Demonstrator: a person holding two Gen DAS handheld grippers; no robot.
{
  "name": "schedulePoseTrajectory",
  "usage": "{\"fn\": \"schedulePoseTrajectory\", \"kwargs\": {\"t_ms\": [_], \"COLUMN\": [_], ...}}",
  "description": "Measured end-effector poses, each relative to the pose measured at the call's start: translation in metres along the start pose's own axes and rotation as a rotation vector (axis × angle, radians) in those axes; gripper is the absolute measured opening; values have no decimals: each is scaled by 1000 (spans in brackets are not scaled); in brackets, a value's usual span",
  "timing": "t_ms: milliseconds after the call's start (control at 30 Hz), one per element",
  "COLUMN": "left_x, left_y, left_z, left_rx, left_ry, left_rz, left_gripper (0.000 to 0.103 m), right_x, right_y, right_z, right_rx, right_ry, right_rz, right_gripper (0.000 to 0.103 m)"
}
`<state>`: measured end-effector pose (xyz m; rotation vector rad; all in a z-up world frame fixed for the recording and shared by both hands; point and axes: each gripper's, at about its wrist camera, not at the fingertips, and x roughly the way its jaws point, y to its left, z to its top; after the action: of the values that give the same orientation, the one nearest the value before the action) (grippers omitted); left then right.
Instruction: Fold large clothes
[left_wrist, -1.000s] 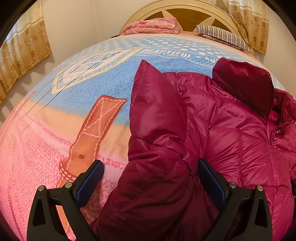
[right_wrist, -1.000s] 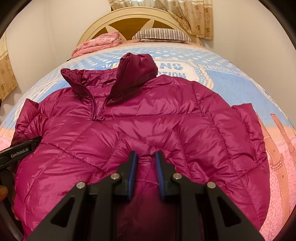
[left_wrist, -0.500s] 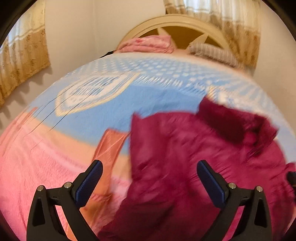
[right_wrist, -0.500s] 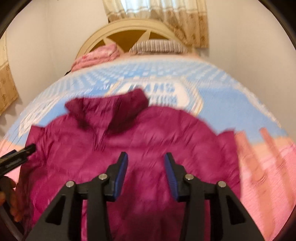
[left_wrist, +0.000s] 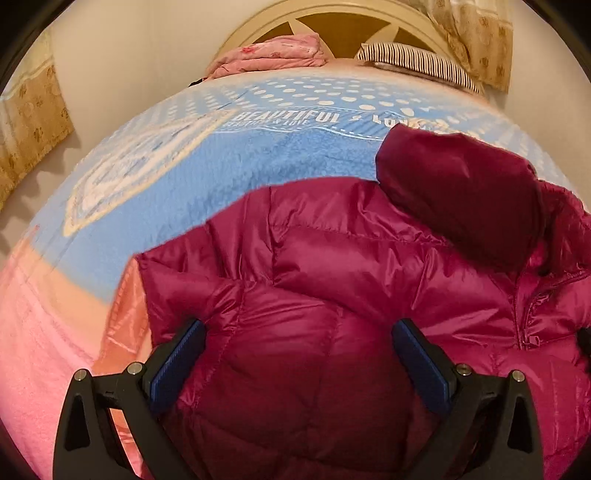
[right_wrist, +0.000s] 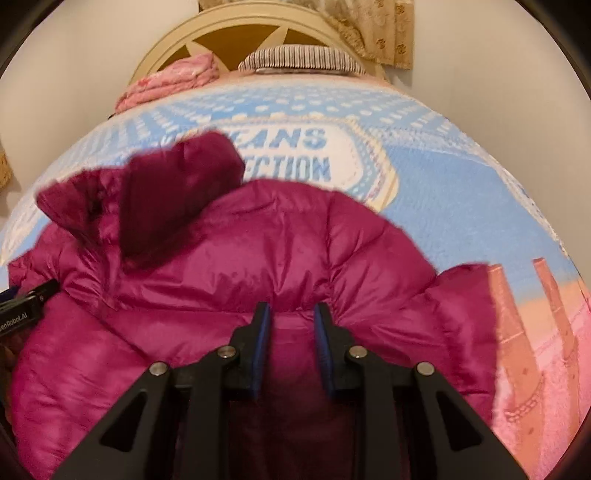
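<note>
1. Left wrist view: the left hand-held gripper (left_wrist: 297, 354) has its blue-padded jaws spread wide over a magenta puffer jacket (left_wrist: 332, 295), with quilted fabric bulging up between them; I cannot tell whether the pads touch it.
2. That jacket lies on the bed's blanket (left_wrist: 229, 173), a blue, peach and pink one printed with white lettering, and its hood (left_wrist: 461, 199) is flopped over the collar toward the zipper (left_wrist: 526, 321) at the right.
3. Right wrist view: the right hand-held gripper (right_wrist: 291, 325) has just been narrowing its jaws, and they stand only a little apart with a ridge of jacket fabric (right_wrist: 291, 328) between the pads; whether they truly pinch it I cannot tell.
4. From this side the jacket's sleeve (right_wrist: 461, 314) spreads out to the right over the pink part of the blanket.
5. At the left edge of this view the other gripper's black body shows, resting against the jacket.
6. Far back, a folded pink quilt (left_wrist: 273, 55) and a striped pillow (left_wrist: 417, 61) sit against the cream headboard (left_wrist: 340, 14), with patterned curtains (left_wrist: 476, 37) beside it.
</note>
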<state>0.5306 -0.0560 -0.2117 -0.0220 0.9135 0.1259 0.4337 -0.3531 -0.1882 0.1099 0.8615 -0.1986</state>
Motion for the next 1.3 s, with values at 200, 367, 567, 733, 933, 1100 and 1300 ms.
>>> {"fn": "schedulePoseTrajectory", "kwargs": {"t_ms": [200, 367, 567, 733, 933, 1100, 1300], "left_x": [3, 3, 3, 4, 4, -1, -68], "left_y": [-8, -7, -9, -9, -10, -10, 5], "left_z": [-2, -3, -5, -5, -5, -1, 49], "left_rx": [21, 23, 26, 30, 33, 50, 51], "left_ry": [-17, -23, -27, -30, -31, -4, -151], "left_rz": [41, 46, 52, 57, 61, 70, -21], "left_gripper": [102, 102, 102, 102, 102, 102, 102], "right_x": [3, 3, 3, 3, 3, 2, -39], "right_y": [2, 6, 7, 8, 9, 9, -4], "right_z": [-4, -6, -6, -7, -8, -6, 30], "right_rx": [-14, -24, -26, -29, -31, -32, 9], "right_ry": [-16, -23, -23, -26, -27, -20, -70], "right_rz": [-12, -25, -28, -33, -38, -36, 58], "right_gripper": [28, 28, 28, 28, 28, 28, 86]}}
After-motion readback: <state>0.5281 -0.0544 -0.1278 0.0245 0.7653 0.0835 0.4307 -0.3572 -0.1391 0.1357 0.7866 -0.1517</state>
